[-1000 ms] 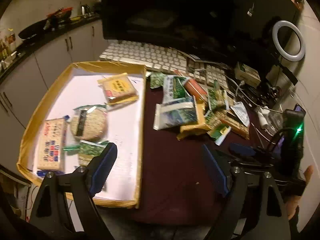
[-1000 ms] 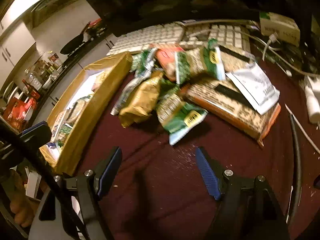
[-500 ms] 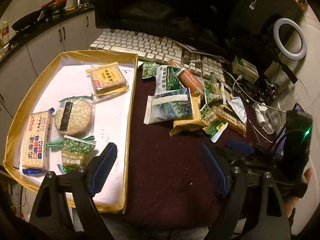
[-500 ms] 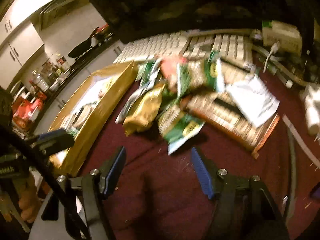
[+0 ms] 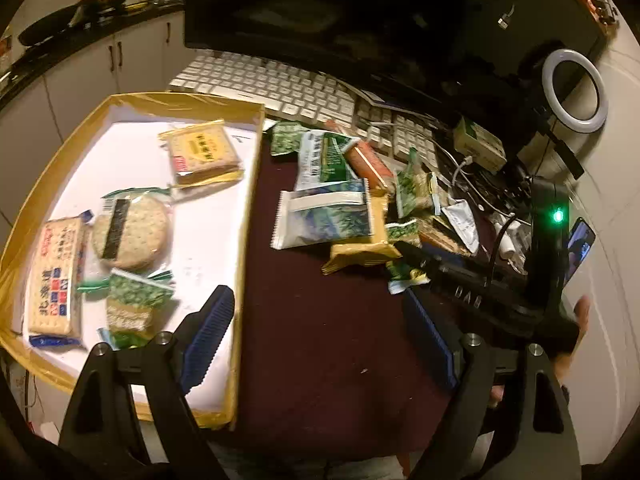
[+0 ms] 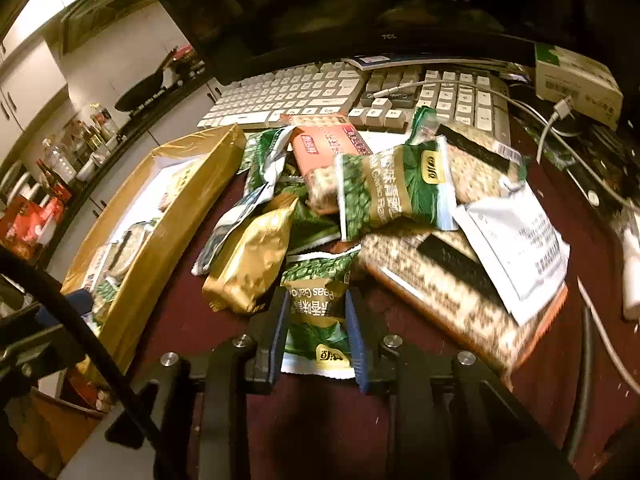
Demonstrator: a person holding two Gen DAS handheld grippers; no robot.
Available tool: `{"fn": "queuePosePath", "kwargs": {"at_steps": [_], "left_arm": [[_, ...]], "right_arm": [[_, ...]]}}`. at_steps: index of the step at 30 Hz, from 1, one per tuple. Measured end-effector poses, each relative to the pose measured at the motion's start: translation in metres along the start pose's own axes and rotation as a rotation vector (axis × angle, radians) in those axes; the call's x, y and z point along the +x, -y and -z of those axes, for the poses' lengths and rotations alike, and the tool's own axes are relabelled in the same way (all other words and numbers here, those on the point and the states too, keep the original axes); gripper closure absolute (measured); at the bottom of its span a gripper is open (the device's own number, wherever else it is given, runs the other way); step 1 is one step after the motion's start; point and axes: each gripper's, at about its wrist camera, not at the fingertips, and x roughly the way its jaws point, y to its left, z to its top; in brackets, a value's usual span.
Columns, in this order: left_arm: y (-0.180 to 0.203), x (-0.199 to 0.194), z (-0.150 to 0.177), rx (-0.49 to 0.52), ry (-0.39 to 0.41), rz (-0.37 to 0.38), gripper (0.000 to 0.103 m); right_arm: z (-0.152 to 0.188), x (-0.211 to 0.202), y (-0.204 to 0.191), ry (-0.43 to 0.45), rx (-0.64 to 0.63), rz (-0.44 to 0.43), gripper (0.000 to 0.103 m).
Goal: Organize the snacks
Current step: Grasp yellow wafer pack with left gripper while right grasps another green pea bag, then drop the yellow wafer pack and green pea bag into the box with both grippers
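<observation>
A pile of snack packets (image 5: 352,200) lies on the dark red table, right of a gold-rimmed white tray (image 5: 248,200) that holds several packets, among them a round cracker pack (image 5: 130,232). My left gripper (image 5: 316,336) is open and empty above the table at the tray's near right edge. My right gripper (image 6: 316,320) is shut on a green pea packet (image 6: 316,312) at the near edge of the pile (image 6: 384,200), next to a gold packet (image 6: 252,268). The right gripper also shows in the left wrist view (image 5: 408,264).
A white keyboard (image 5: 288,88) and a dark monitor (image 5: 360,12) stand behind the pile. Cables, a small box (image 6: 576,76) and a ring light (image 5: 576,96) crowd the right side. Kitchen counters are on the far left.
My right gripper moved forward to the pile and closed on the green pea packet. My left gripper shifted slightly and stayed open.
</observation>
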Motion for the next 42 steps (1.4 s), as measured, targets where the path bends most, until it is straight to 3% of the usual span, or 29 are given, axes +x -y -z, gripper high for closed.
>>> {"fn": "queuePosePath", "kwargs": {"at_steps": [5,9,11,17,20,25,34,38,42], "left_arm": [[0.018,0.027,-0.016,0.042,-0.077,0.059,0.017],[0.026,0.062,-0.029,0.041,-0.130,0.040,0.019],[0.028,0.074,-0.034,0.020,-0.152,0.040,0.025],[0.028,0.090,-0.039,-0.026,-0.145,0.030,0.025],[0.029,0.102,-0.040,-0.025,-0.166,0.021,0.043],[0.027,0.095,-0.032,-0.036,-0.156,0.028,0.051],[0.030,0.059,0.018,0.019,-0.212,0.064,0.049],[0.036,0.060,0.016,0.065,-0.192,0.049,0.041],[0.041,0.075,0.010,0.086,-0.194,0.020,0.040]], "right_arm": [[0.014,-0.009,0.016,0.033,0.081,-0.068,0.080],[0.017,-0.011,0.016,0.051,0.085,-0.070,0.083],[0.018,-0.012,0.014,0.053,0.074,-0.061,0.083],[0.016,-0.013,0.019,0.051,0.104,-0.089,0.083],[0.016,-0.013,0.020,0.052,0.108,-0.091,0.083],[0.016,-0.014,0.022,0.062,0.117,-0.088,0.083],[0.017,-0.016,0.023,0.064,0.123,-0.082,0.083],[0.017,-0.015,0.022,0.062,0.120,-0.082,0.083],[0.017,-0.014,0.022,0.061,0.119,-0.082,0.083]]}}
